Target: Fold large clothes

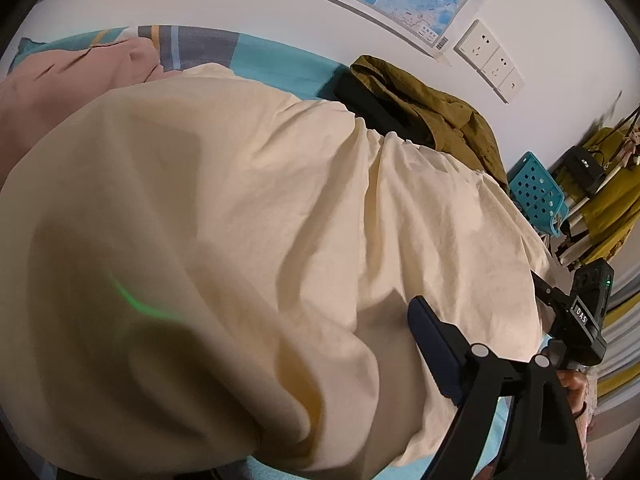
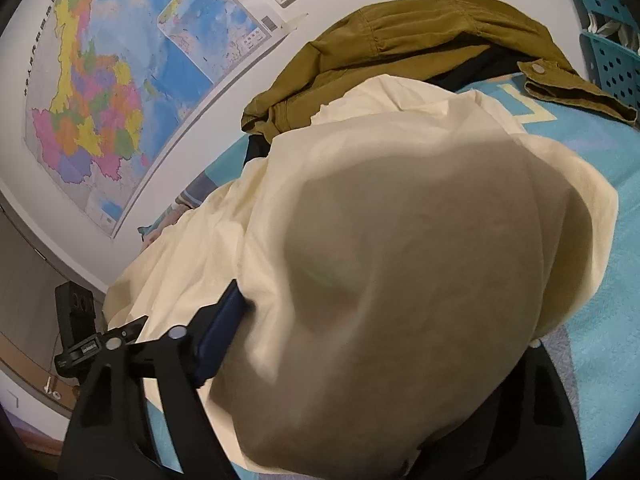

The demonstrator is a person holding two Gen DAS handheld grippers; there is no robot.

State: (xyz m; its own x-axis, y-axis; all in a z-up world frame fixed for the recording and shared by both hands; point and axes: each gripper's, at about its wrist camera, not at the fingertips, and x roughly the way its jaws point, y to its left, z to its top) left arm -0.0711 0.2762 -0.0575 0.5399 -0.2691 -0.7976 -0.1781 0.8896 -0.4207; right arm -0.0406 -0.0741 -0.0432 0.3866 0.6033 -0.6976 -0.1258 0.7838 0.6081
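Cream garment (image 1: 248, 208), olive jacket (image 2: 420, 40), turquoise bedsheet (image 2: 608, 280) (pale stripes), multicoloured map (image 2: 100, 92), blue fingers (image 2: 224, 336).

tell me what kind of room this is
Probably a bedroom: a cream garment lies on a bed with a teal sheet, a map hangs on the wall, and an olive jacket lies nearby.

You're in a home bedroom. A bed (image 2: 592, 208) with a turquoise patterned cover carries heaped clothing: a cream garment (image 1: 248, 208), an olive jacket (image 2: 420, 40) at twelve o'clock and pink fabric (image 1: 60, 80) at ten. A colourful map (image 2: 100, 92) is pinned to the white wall beside wall sockets (image 1: 490, 60). At three o'clock, perforated blue plastic baskets (image 1: 536, 188) hold household clutter.
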